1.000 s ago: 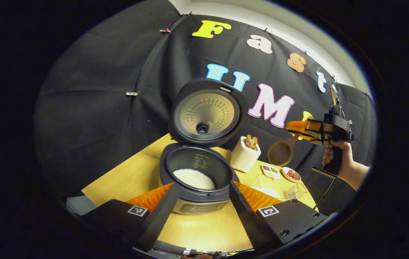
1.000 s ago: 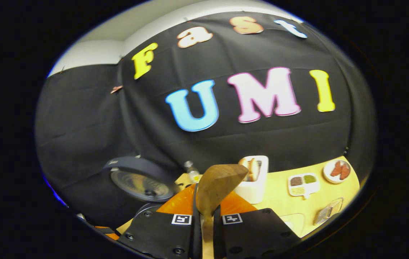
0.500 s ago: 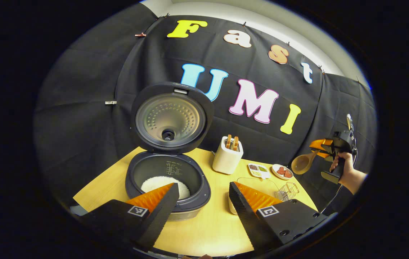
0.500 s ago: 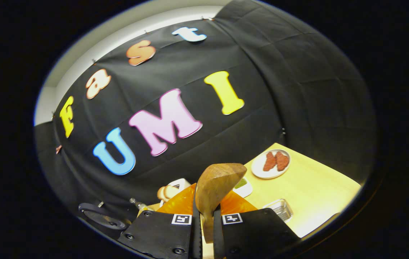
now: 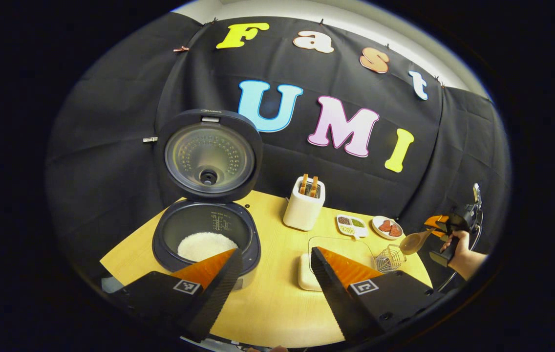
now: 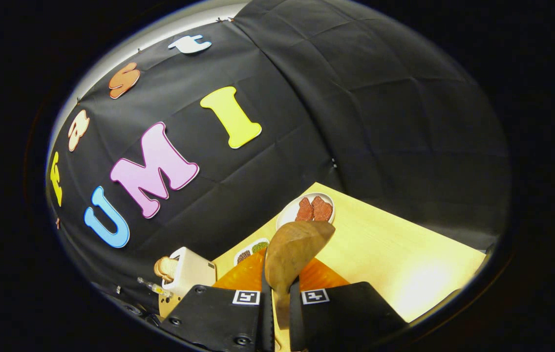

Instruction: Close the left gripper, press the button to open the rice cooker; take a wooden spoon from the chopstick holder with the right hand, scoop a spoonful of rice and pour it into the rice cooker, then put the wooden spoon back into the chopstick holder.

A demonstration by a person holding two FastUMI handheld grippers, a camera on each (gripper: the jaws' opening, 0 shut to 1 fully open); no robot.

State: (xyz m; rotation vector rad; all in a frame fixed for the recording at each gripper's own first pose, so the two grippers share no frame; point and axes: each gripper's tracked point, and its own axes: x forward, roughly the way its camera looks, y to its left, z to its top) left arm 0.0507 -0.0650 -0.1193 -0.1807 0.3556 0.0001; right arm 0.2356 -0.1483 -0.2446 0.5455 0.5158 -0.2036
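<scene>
Protruding wooden spoon (image 6: 293, 254) between closed jaws

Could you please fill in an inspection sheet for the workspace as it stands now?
Surface: light wooden table, bare at the front.
Job's things: rice cooker open, lid upright, white rice inside; chopstick holder upright with wooden utensils in it; wooden spoon held off the table's right end.
Clutter: divided dish, plate with red pieces, clear container, small wire basket.
Grippers: left gripper open, holding nothing; right gripper clamped on the spoon's handle, held by a hand.
Cables: a cable hangs below the right gripper.
Surroundings: black cloth wall.
</scene>
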